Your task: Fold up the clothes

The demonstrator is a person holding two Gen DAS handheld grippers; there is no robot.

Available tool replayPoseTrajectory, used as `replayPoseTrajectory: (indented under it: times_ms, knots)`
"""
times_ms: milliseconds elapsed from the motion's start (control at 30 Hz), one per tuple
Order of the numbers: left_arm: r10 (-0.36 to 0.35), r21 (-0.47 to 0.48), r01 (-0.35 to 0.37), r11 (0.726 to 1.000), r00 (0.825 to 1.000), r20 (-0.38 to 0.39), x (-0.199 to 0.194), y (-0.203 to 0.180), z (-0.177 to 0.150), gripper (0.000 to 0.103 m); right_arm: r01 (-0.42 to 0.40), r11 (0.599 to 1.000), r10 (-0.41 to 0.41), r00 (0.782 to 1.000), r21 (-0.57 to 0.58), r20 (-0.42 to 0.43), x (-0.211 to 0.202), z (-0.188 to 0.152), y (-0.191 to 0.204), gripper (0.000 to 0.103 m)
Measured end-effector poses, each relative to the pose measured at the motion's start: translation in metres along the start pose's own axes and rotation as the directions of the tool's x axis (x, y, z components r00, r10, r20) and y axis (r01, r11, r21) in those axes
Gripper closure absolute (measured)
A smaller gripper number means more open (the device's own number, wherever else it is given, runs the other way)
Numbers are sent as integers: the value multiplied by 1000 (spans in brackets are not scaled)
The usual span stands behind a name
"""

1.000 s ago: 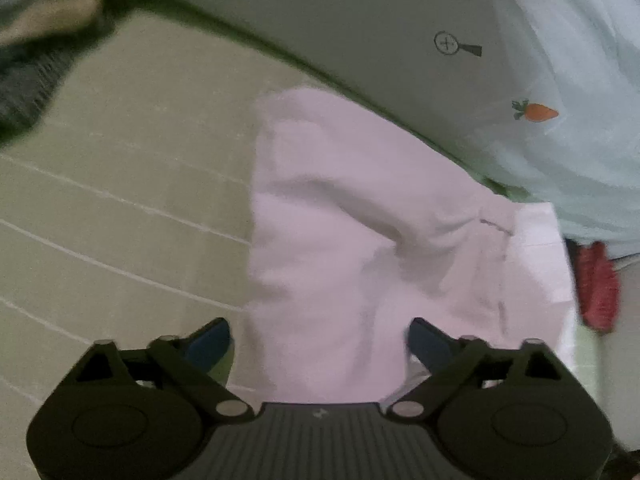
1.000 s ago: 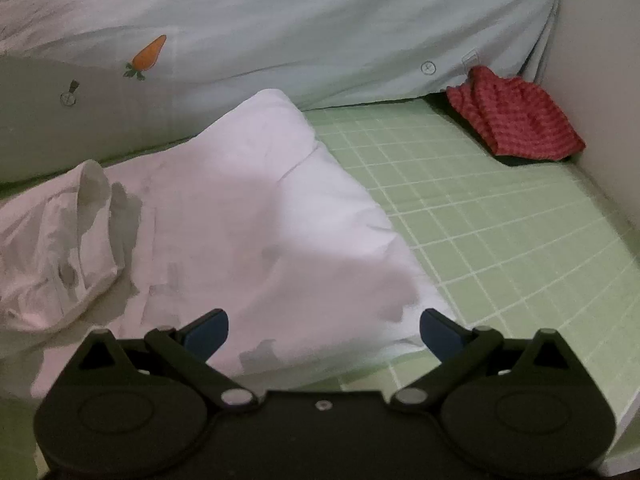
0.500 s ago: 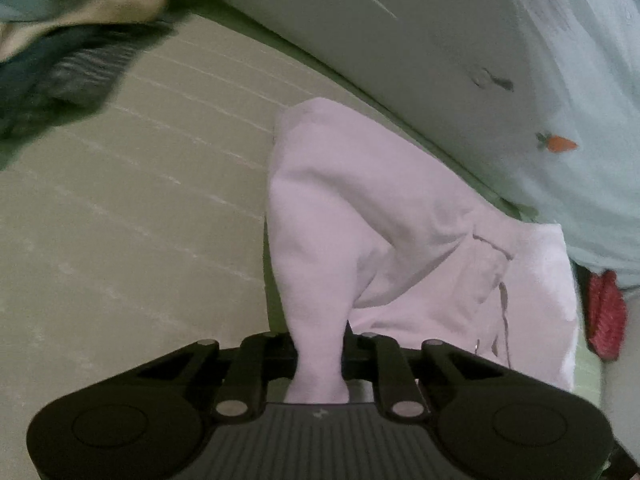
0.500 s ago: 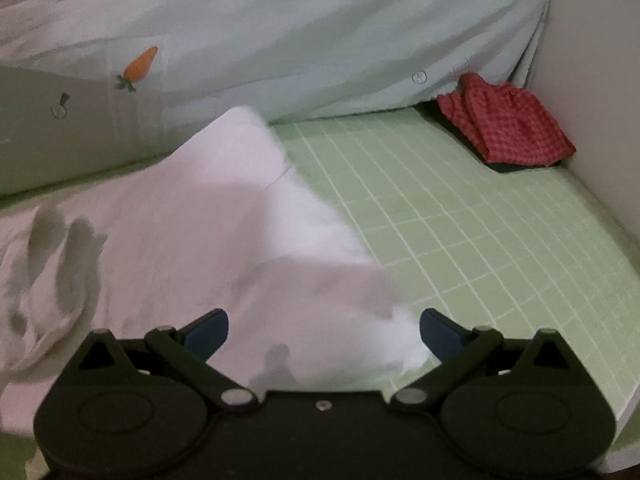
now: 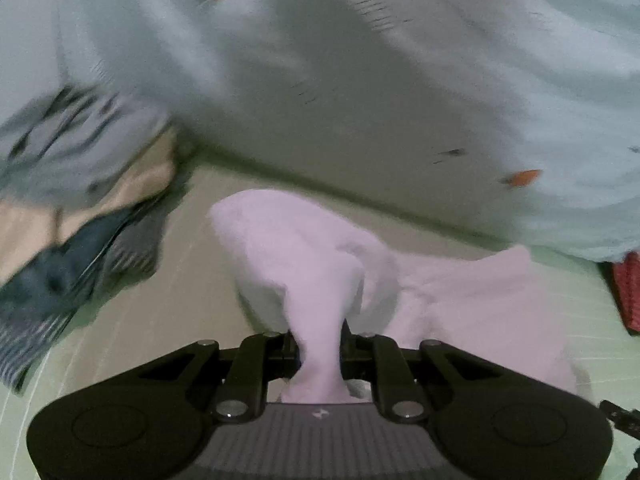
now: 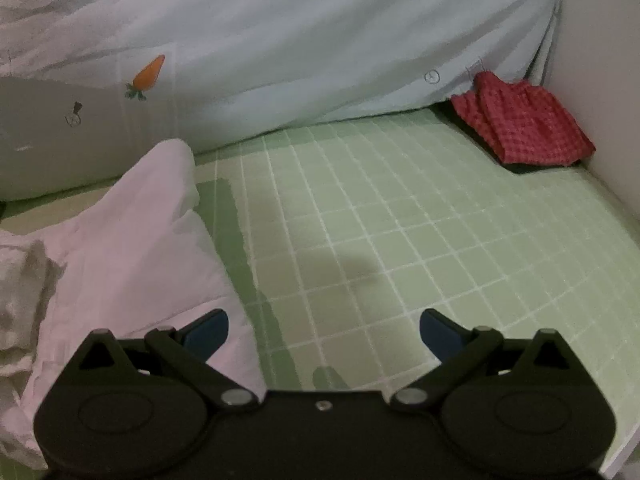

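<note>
Green grid mat [image 6: 400, 220]; left hand-held gripper [image 5: 320, 356] clamps white garment [image 5: 320, 280]; right hand-held gripper [image 6: 324, 328] spread, empty.

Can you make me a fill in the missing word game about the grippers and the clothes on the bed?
1. The left gripper is shut on the ____ garment.
2. The right gripper has its jaws ____, with nothing between them.
3. The checked cloth in the far corner of the green grid sheet is ____ in colour.
4. The pale blue bedding has an orange ____ printed on it.

Missing words: white; open; red; carrot
</note>
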State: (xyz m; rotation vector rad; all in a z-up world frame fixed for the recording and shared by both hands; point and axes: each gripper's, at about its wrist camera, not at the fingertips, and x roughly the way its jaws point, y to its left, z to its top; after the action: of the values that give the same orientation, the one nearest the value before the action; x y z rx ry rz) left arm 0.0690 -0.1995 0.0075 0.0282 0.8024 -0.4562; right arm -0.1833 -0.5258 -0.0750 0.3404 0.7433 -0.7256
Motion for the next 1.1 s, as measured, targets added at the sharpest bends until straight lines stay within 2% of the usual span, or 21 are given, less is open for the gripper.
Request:
replayPoseTrajectory:
  times_ms: [200, 400, 567, 833, 900, 933, 1000, 1033, 1067, 1100]
  knots:
    - [-49, 115, 45, 992, 998, 29, 3, -86, 3, 87, -26, 1000, 26, 1000, -11, 1, 0, 3, -37, 0]
    - [-105, 158, 108, 982, 994, -24, 26, -161, -26, 86, -19, 1000, 19, 1000, -16, -8, 4, 5, -82, 0]
    - [-115, -13, 114, 993, 989, -98, 53, -177, -46, 84, -2, 1000, 2, 1000, -14, -6, 6, 9, -116, 0]
    - [-157, -150, 142, 979, 983, -98, 46, -167, -55, 80, -10, 1000, 10, 1000, -3, -6, 6, 8, -134, 0]
    - [-168, -183, 148, 972, 981, -97, 45, -164, -57, 75, -26, 1000, 26, 1000, -8, -8, 5, 6, -128, 0]
    - [-173, -200, 151, 968, 980, -96, 44, -163, -58, 68, -35, 999, 35, 999, -12, -9, 5, 6, -124, 0]
    - [-188, -232, 164, 959, 978, -89, 40, -159, -60, 44, -55, 998, 55, 998, -19, -10, 3, 5, -112, 0]
    - [-205, -244, 181, 953, 976, -76, 33, -154, -61, 19, -66, 998, 66, 998, -23, -10, 3, 5, -105, 0]
    - [-221, -255, 198, 946, 973, -63, 27, -150, -62, 12, -78, 997, 78, 997, -27, -10, 2, 5, -97, 0]
    - [-237, -267, 216, 939, 970, -50, 21, -145, -63, 12, -90, 995, 90, 996, -31, -9, 1, 5, -89, 0]
